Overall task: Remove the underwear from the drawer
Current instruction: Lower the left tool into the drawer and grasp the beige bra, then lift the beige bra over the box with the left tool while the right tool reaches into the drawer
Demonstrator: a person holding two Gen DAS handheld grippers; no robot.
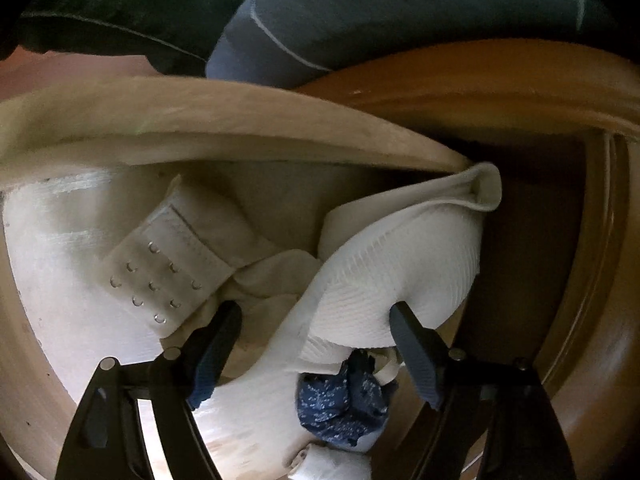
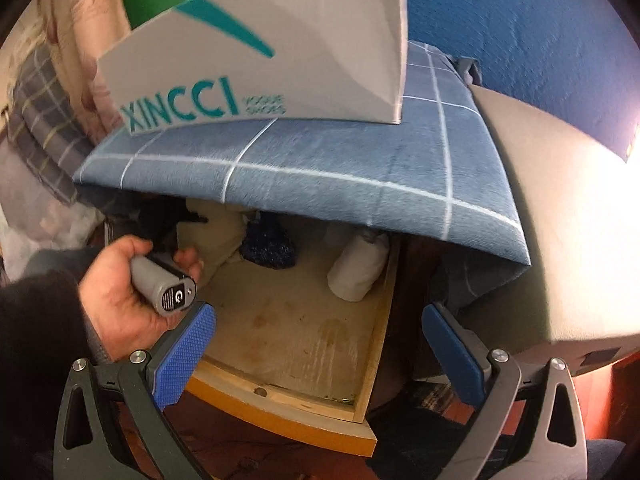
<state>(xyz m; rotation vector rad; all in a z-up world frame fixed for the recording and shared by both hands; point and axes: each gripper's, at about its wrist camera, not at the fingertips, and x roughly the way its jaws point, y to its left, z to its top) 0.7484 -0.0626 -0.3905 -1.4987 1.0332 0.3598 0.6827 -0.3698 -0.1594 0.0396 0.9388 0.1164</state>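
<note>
The white underwear (image 1: 352,292) lies in a crumpled heap at the far left of the open drawer (image 2: 372,364), and my left wrist view looks right down on it. A ribbed white band curls up toward the drawer's right wall, and a strap with rows of small metal eyelets (image 1: 160,280) lies to its left. A dark blue piece with a pale speckle (image 1: 340,408) is tucked under the white cloth at the near edge; I cannot tell what garment it is. My left tool (image 1: 316,344) stands open over the heap, one pad at each side of the ribbed band, and I cannot tell whether the pads touch the cloth.

From the right wrist view, the heap is mostly hidden under the overhanging blue checked blanket (image 2: 320,160) and behind the hand (image 2: 120,292) that holds the left tool's grey handle. A rolled white bundle (image 2: 360,268) lies against the drawer's right wall, well apart from the heap, on the bare stained wooden bottom. My right tool (image 2: 320,352) is open and empty above the drawer's near end. A white shoe box (image 2: 260,60) rests on the blanket, its lettering cut off at the left.
</note>
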